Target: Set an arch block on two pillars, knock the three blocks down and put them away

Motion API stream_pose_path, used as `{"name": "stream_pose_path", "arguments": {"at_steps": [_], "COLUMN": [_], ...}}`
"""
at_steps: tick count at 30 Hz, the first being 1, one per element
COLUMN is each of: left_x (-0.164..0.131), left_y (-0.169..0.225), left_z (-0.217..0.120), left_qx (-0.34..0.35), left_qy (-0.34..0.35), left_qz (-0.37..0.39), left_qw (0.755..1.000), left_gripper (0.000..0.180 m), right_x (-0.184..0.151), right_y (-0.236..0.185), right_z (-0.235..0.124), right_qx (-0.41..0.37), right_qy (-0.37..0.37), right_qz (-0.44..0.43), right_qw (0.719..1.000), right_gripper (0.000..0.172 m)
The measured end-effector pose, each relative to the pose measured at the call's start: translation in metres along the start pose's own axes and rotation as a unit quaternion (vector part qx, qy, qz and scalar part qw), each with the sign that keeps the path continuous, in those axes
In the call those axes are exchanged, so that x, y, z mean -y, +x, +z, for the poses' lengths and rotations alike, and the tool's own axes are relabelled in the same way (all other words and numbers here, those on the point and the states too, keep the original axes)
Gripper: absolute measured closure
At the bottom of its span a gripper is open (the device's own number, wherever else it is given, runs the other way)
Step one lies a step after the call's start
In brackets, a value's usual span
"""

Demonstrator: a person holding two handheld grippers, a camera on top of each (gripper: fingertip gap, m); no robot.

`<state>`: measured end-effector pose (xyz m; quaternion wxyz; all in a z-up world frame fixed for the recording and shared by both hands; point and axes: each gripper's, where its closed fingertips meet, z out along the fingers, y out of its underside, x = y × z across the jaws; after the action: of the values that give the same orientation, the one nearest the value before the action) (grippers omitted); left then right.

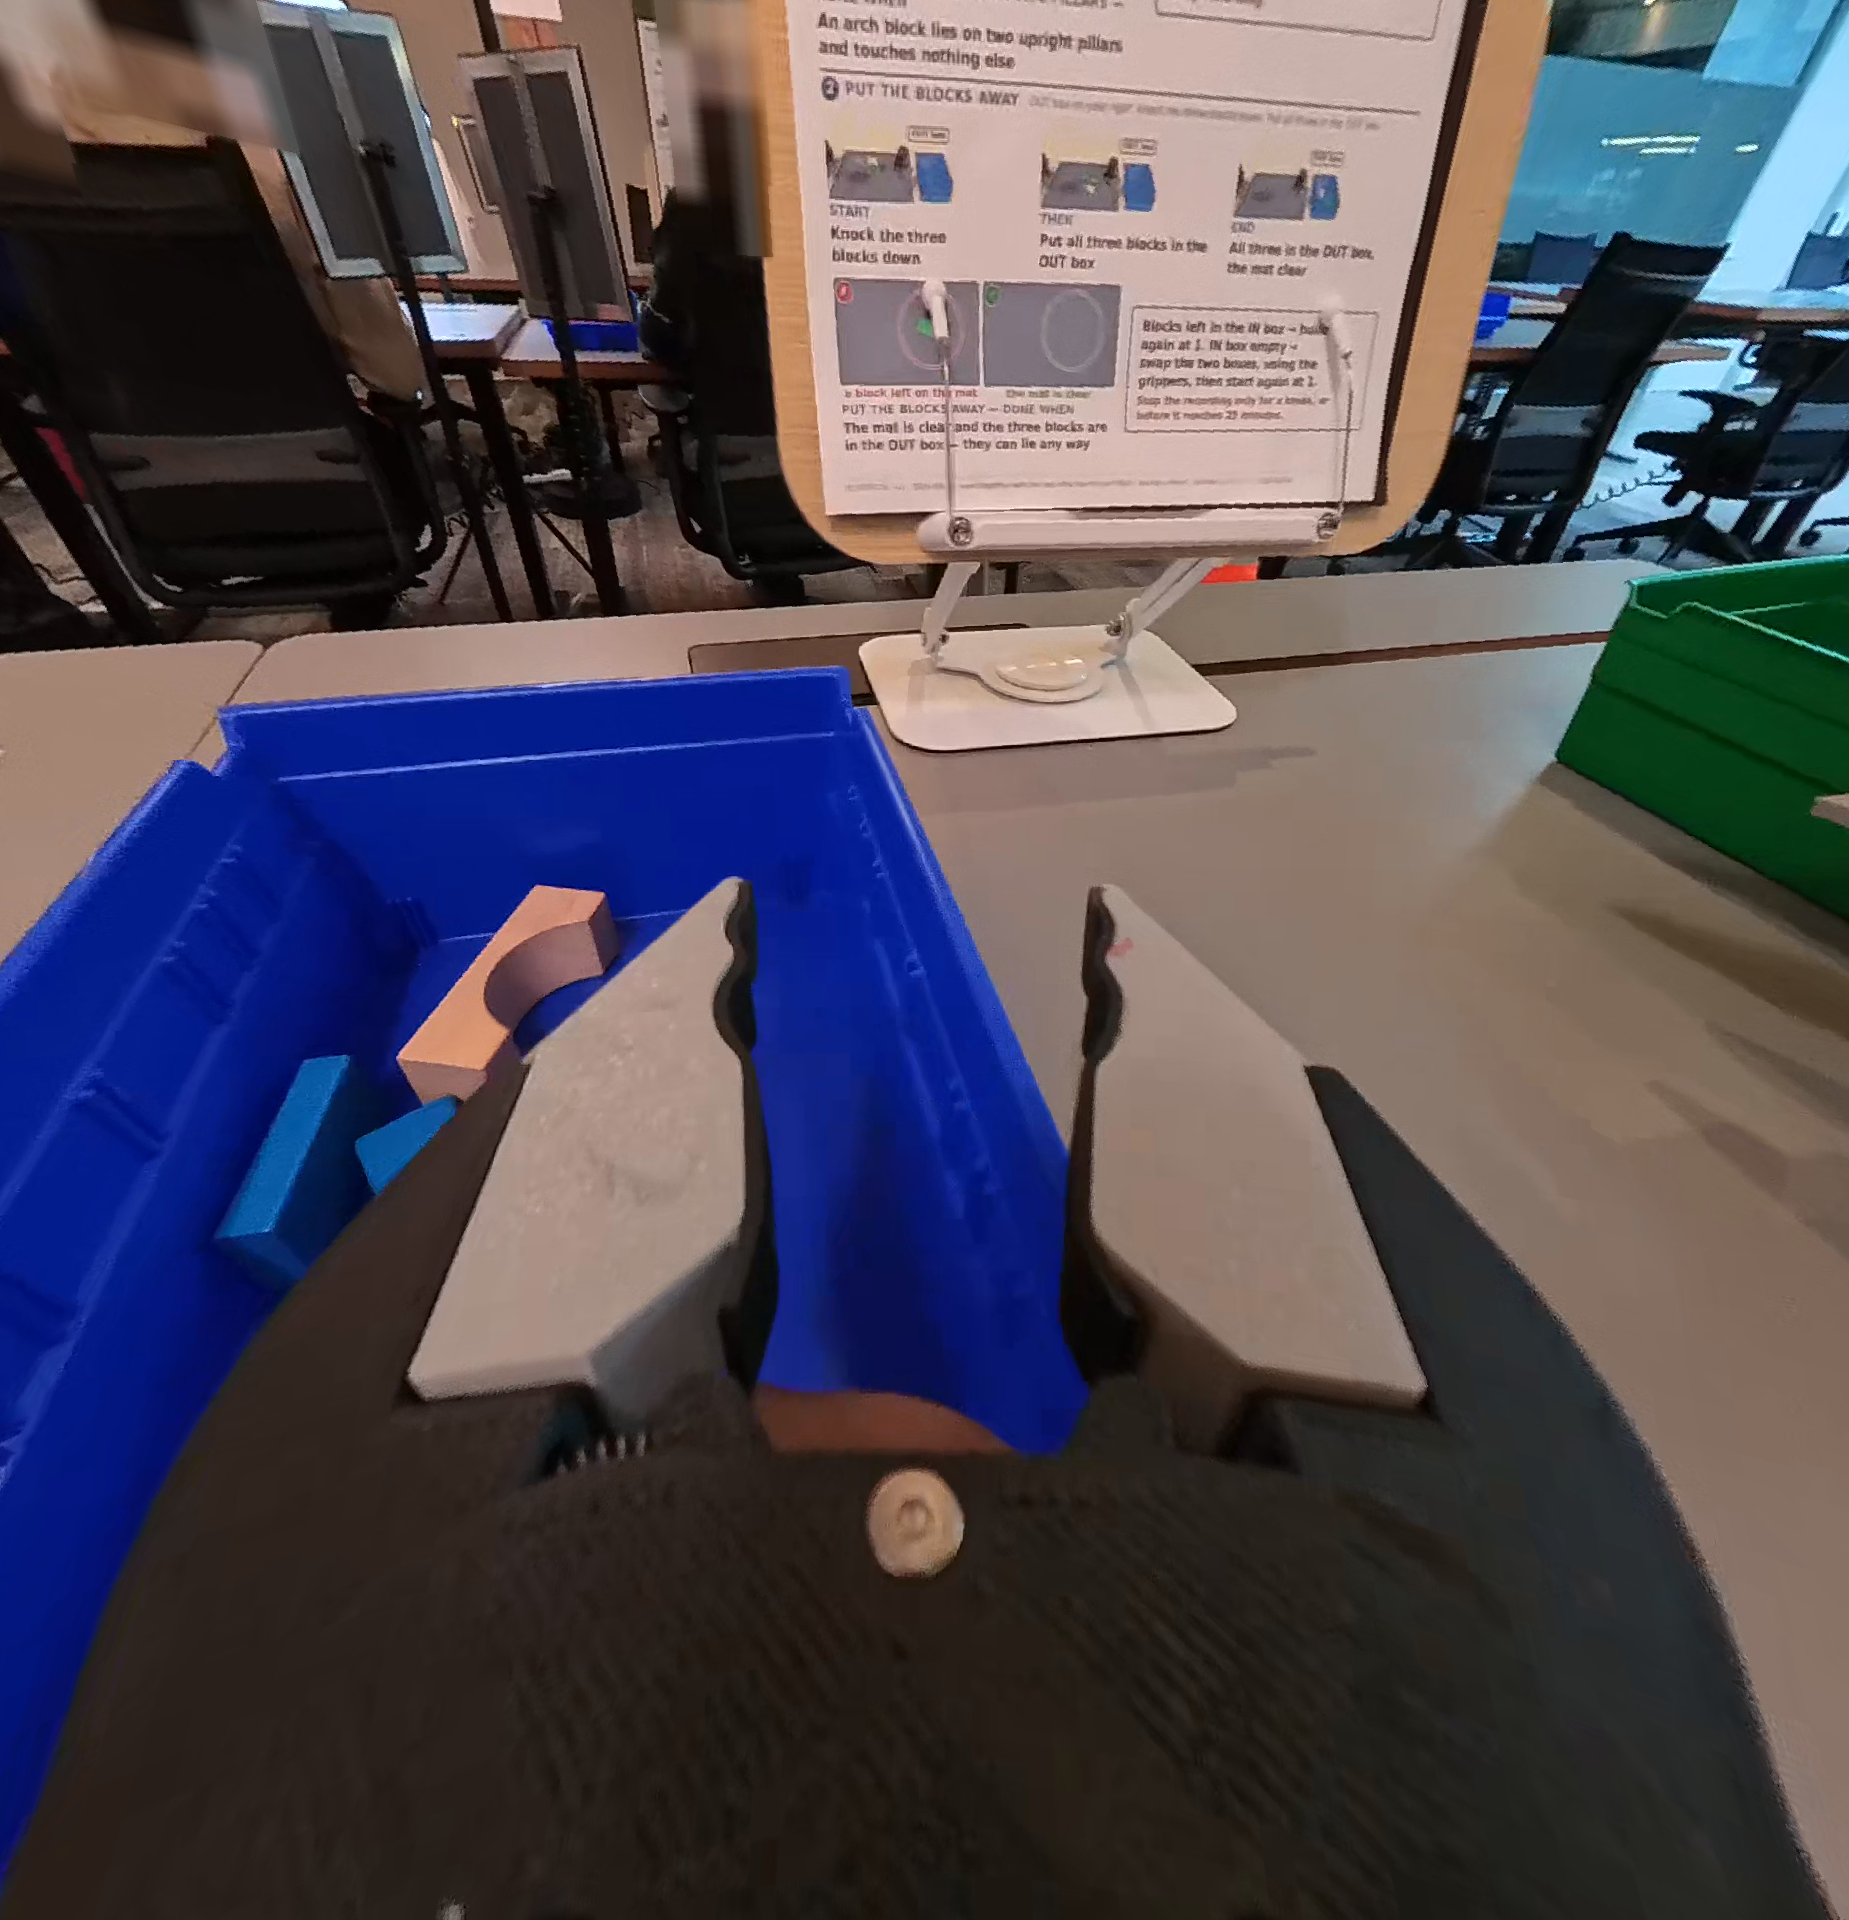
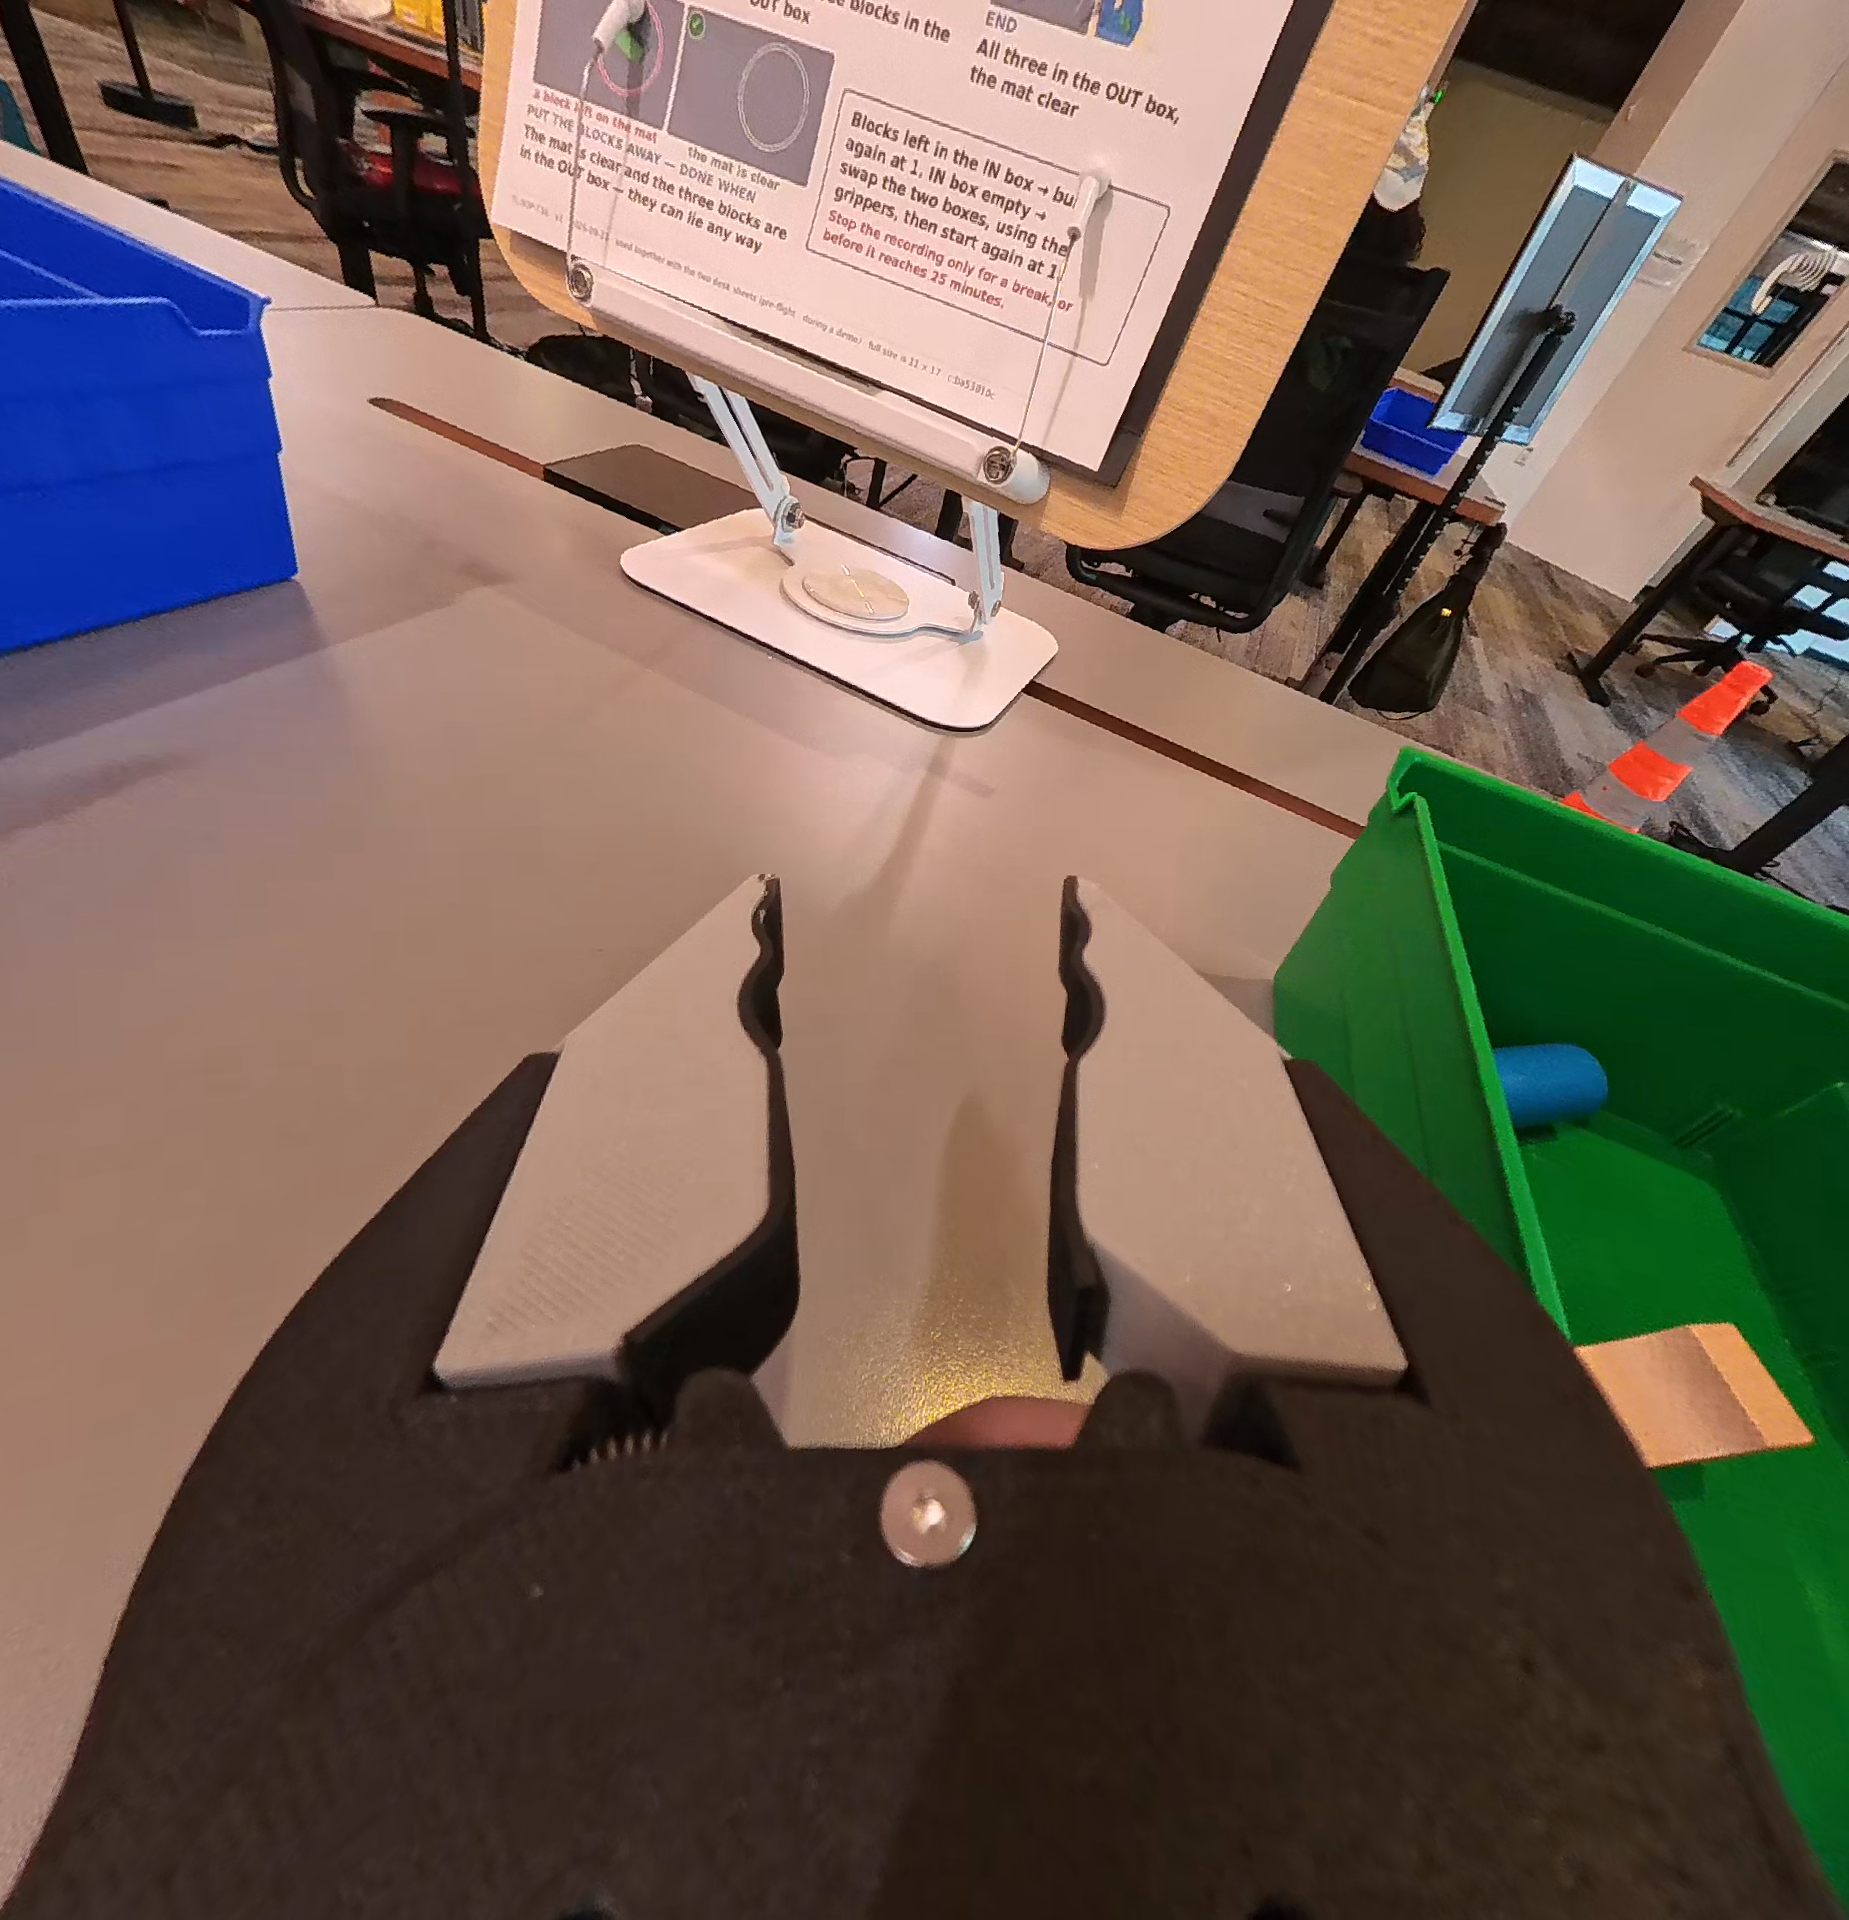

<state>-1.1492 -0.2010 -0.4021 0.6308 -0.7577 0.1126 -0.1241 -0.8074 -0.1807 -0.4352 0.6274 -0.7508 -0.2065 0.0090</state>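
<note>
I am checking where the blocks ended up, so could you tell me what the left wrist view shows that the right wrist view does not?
Only the left wrist view looks into the blue bin: a wooden arch block and blue blocks. Only the right wrist view looks into the green bin: a blue cylinder and a wooden block. Both show the two bins, the document stand and an open, empty gripper.

On the counter, one bin sits left and another bin right, well apart. A stand with a sheet is at the far edge between them. The arch and two blocks lie in the left bin.
</note>
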Motion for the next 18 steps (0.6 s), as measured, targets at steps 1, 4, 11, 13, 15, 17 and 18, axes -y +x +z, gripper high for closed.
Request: {"name": "stream_pose_path", "arguments": {"at_steps": [1, 4, 11, 13, 15, 17, 18], "left_x": [-0.002, -0.012, -0.026, -0.03, -0.033, -0.036, -0.038], "left_y": [0.0, 0.007, 0.021, 0.025, 0.027, 0.026, 0.026], "left_z": [0.0, 0.001, 0.003, 0.004, 0.004, 0.004, 0.005], "left_qx": [-0.008, -0.042, -0.063, -0.068, -0.066, -0.061, -0.059], "left_qy": [-0.008, -0.04, -0.083, -0.095, -0.102, -0.11, -0.114], "left_qz": [-0.006, -0.028, -0.01, -0.004, 0.005, 0.015, 0.019], "left_qw": [1.0, 0.998, 0.995, 0.993, 0.993, 0.992, 0.991], "left_gripper": [0.118, 0.104, 0.1, 0.099, 0.1, 0.106, 0.11], "right_x": [0.0, 0.002, 0.032, 0.038, 0.045, 0.046, 0.044], "right_y": [0.0, 0.004, 0.045, 0.056, 0.064, 0.071, 0.076], "right_z": [0.0, -0.003, -0.038, -0.05, -0.061, -0.07, -0.074], "right_qx": [-0.001, -0.009, -0.097, -0.103, -0.092, -0.077, -0.071], "right_qy": [0.0, 0.002, -0.001, -0.008, 0.001, -0.006, -0.013], "right_qz": [-0.001, -0.001, -0.058, -0.045, -0.017, 0.01, 0.02], "right_qw": [1.0, 1.0, 0.994, 0.994, 0.996, 0.997, 0.997], "right_gripper": [0.121, 0.12, 0.107, 0.103, 0.103, 0.101, 0.099]}}
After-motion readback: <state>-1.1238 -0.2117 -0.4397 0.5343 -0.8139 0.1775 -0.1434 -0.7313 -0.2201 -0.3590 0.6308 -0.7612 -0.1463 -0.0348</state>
